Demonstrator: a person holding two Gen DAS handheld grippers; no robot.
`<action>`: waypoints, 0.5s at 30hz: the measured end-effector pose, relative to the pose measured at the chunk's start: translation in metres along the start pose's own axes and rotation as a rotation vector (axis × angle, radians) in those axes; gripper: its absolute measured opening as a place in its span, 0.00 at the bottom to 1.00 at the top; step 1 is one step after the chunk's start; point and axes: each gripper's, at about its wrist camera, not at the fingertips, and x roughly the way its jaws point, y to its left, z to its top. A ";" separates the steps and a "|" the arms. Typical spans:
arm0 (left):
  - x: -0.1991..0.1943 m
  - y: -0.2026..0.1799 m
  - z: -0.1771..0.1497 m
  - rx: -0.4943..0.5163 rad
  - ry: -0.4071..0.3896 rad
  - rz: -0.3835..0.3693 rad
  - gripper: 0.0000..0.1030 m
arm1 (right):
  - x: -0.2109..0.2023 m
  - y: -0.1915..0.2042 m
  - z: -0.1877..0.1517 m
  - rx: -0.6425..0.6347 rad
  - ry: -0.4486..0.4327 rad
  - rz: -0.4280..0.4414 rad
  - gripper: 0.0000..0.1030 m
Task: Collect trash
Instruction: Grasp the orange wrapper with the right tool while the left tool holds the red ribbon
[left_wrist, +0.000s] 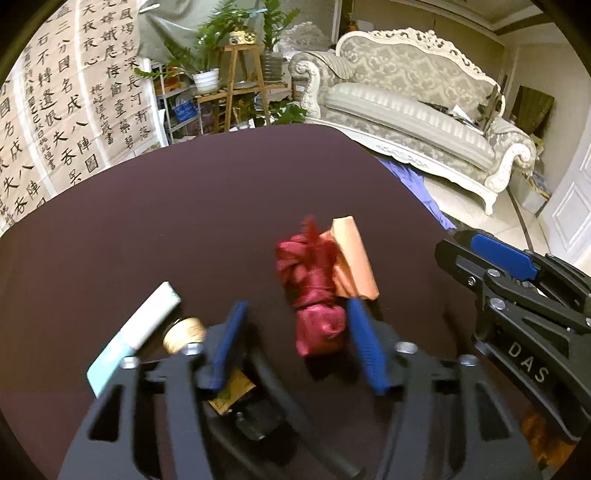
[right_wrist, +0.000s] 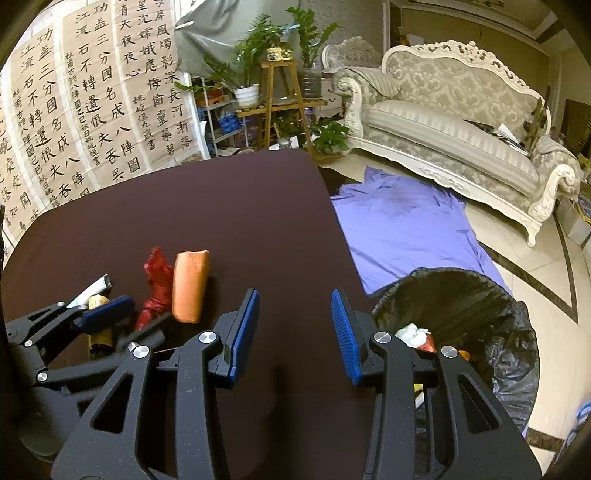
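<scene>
Tools, both spread, gripping nothing: left tool (left_wrist: 295, 347) straddles a red wrapper (left_wrist: 314, 291) low in the frame, pads not pressing; right tool (right_wrist: 295, 332) hangs over bare surface (right_wrist: 184, 206).
Done, judged: bin (right_wrist: 480, 306), lower right, already holds scraps.
Left: red wrapper, orange packet (left_wrist: 352, 254), white tube (left_wrist: 140, 325), small bottle (left_wrist: 184, 332).
Only the right view shows the bin; the left view shows the tube and bottle in full.
</scene>
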 end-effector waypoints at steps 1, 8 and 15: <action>-0.002 0.003 -0.001 -0.004 -0.001 0.001 0.59 | 0.000 0.002 0.000 -0.006 -0.001 0.001 0.39; -0.011 0.018 -0.003 -0.011 -0.021 0.031 0.59 | 0.003 0.022 0.005 -0.040 0.001 0.026 0.39; -0.007 0.023 -0.006 -0.019 -0.013 0.036 0.59 | 0.013 0.041 0.004 -0.061 0.029 0.070 0.39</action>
